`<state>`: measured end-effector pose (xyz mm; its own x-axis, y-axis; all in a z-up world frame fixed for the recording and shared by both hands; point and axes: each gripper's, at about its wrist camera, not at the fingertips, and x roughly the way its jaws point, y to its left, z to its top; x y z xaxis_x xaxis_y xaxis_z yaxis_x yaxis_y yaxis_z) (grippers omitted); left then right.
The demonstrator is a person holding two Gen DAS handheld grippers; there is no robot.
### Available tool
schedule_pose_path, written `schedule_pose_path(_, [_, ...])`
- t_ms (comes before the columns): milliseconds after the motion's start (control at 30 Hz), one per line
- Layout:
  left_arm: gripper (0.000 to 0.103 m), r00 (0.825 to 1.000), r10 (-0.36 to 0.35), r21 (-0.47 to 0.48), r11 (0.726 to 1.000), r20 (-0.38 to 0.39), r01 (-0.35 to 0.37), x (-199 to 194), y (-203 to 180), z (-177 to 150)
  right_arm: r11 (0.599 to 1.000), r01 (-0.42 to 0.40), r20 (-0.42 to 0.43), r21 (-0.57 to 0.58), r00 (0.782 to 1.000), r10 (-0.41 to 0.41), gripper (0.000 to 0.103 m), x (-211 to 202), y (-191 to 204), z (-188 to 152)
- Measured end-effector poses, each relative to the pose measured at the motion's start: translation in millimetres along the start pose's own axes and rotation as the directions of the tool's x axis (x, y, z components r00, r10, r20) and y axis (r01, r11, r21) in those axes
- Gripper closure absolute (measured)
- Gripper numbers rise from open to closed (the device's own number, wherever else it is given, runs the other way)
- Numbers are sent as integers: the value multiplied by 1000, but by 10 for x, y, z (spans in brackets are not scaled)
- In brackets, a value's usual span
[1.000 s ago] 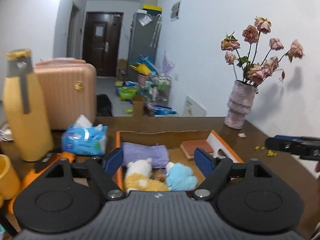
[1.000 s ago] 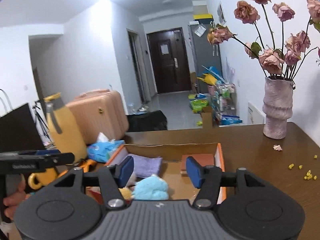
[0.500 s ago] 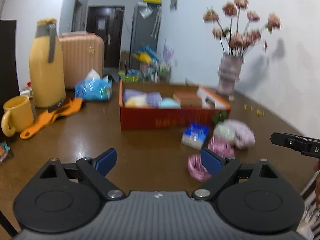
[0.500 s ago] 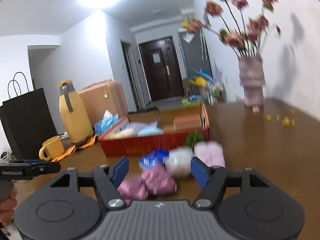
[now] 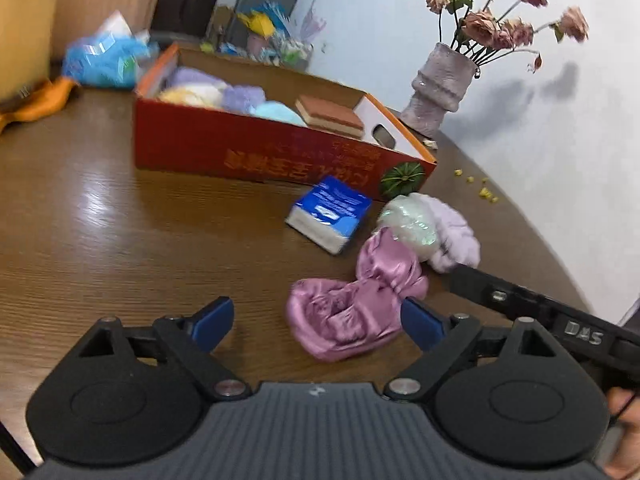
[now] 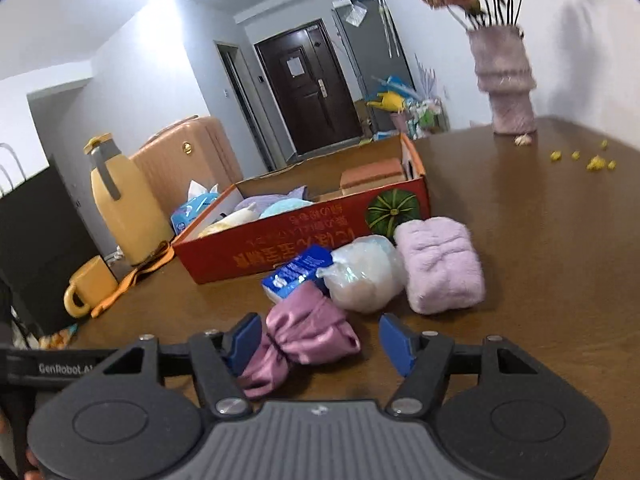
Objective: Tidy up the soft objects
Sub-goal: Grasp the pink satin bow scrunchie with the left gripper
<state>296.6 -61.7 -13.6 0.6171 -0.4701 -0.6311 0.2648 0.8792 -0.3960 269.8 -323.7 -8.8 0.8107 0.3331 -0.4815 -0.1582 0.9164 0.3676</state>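
Soft objects: four left on the brown wooden bench (image 5: 100, 216), all just in front of the red cardboard box (image 5: 248, 152) w/ the pumpkin print. Inside the box already: purple, yellow & light-blue plush bits (image 5: 224, 94), plus a brown sponge block (image 5: 330, 114).

What changed: a sec ago both my cams looked over the box from above; now both have dropped low to the bench & point at the loose pile. So the box visit reads as done, next pick is starting.

Largest to smallest on the bench: fluffy lilac folded towel (image 6: 440, 264), touching the clear-plastic-wrapped white ball (image 6: 366, 272) beside it; pink satin scrunched cloth (image 6: 304, 332) nearest me; blue-and-white tissue pack (image 5: 330, 212) behind it, near the box wall.

My left gripper (image 5: 316, 320): fingers spread wide, nothing clamped; pink cloth sits toward its right finger (image 5: 420, 320), not gripped. My right gripper (image 6: 320, 340): fingers apart, pink cloth between them, its knotted end against the left finger (image 6: 244, 336), the other finger clear of it. No squeeze yet.

Prob target = pink cloth; both grippers converge on it, so one should yield.
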Motion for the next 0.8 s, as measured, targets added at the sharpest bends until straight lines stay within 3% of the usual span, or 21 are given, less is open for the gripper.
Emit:
schedule_pose_path(33, [14, 999, -36, -23, 999, -14, 36, 59, 32, 24, 1000, -16, -12, 24, 1000, 16, 37, 82, -25, 27])
schedule_pose_path(100, [29, 997, -73, -34, 997, -32, 72, 166, 51, 43, 996, -41, -45, 76, 998, 45, 38, 261, -71, 83])
schedule_pose_path(167, [47, 997, -59, 29, 998, -49, 61, 250, 5, 17, 993, -56, -62, 105, 996, 63, 39, 378, -79, 121])
schedule_pose_path(233, [52, 999, -42, 121, 992, -20, 44, 246, -94, -41, 989, -70, -67, 131, 995, 79, 39, 452, -76, 153])
schedule_pose_path(267, [61, 999, -33, 165, 986, -5, 33, 222, -145, -74, 988, -70, -71, 140, 994, 81, 39, 482, -71, 165])
schedule_pose_path(367, [71, 999, 7, 294, 956, 52, -22, 123, -318, -200, 991, -35, -80, 132, 996, 46, 42, 545, -31, 190])
schedule_pose_path(567, [72, 982, 82, 478, 865, 170, -155, -38, -515, -614, 998, 18, -112, 67, 994, -11, 81, 419, 51, 75])
schedule_pose_path(700, [58, 988, 55, 459, 881, 146, -117, -147, -483, -724, 1000, 17, -57, -14, 998, -18, 88, 50, 200, -145])
schedule_pose_path(767, [38, 996, -29, 399, 917, 81, -6, -214, -376, -670, 996, 41, -14, -74, 999, -42, 88, -130, 282, -272])
schedule_pose_path(800, [36, 996, -81, 341, 938, 45, 61, -254, -296, -630, 996, 43, 3, -82, 999, -43, 88, -209, 295, -343])
